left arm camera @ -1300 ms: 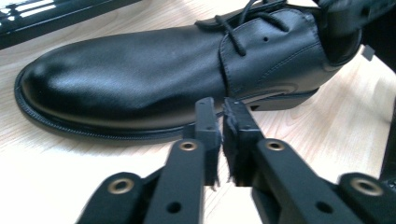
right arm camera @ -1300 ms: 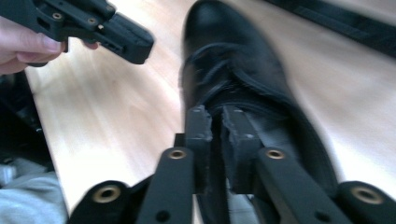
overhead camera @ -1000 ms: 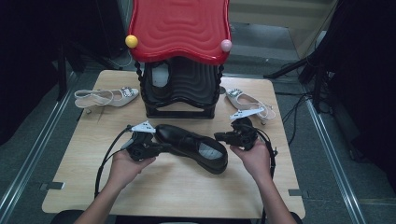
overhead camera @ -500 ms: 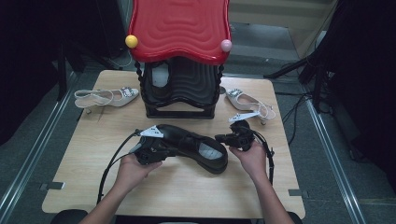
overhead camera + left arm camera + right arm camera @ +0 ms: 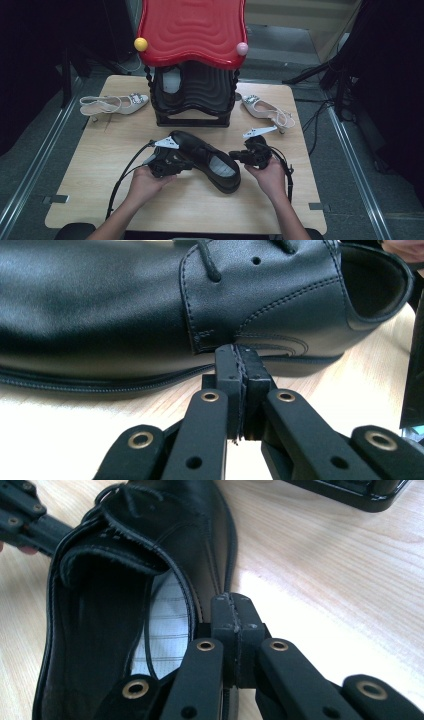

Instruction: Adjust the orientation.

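In the high view, a pale wooden table [image 5: 100, 150] with rounded corners stands on a grey floor crossed by metal rails, with dark surroundings on both sides of the frame. At the upper middle of the table sits a black ribbed plastic shoe stand [image 5: 195, 97] under a wavy glossy red roof, which has a yellow ball at its left corner and a pink ball at its right. A beige slingback heel with a jewelled buckle [image 5: 112, 104] lies at the upper left of the table, and its matching second beige heel [image 5: 267, 111] lies at the upper right. The black leather lace-up shoe [image 5: 207, 159] lies on the table at lower centre, toe toward the upper left and heel opening toward the lower right. The left gripper [image 5: 167, 162] is against the shoe's left flank and the right gripper [image 5: 245, 156] just beside its heel end, each held by a hand. In the left gripper view, the closed jaws meet at lower centre, their tips at the shoe's side just above the welt, below the lace eyelets; whether they touch the leather cannot be told. In the right gripper view, the jaws are pressed together at centre, just beside the shoe's right rim, where a white lined insole shows. No readable writing appears on the shoe or stand.
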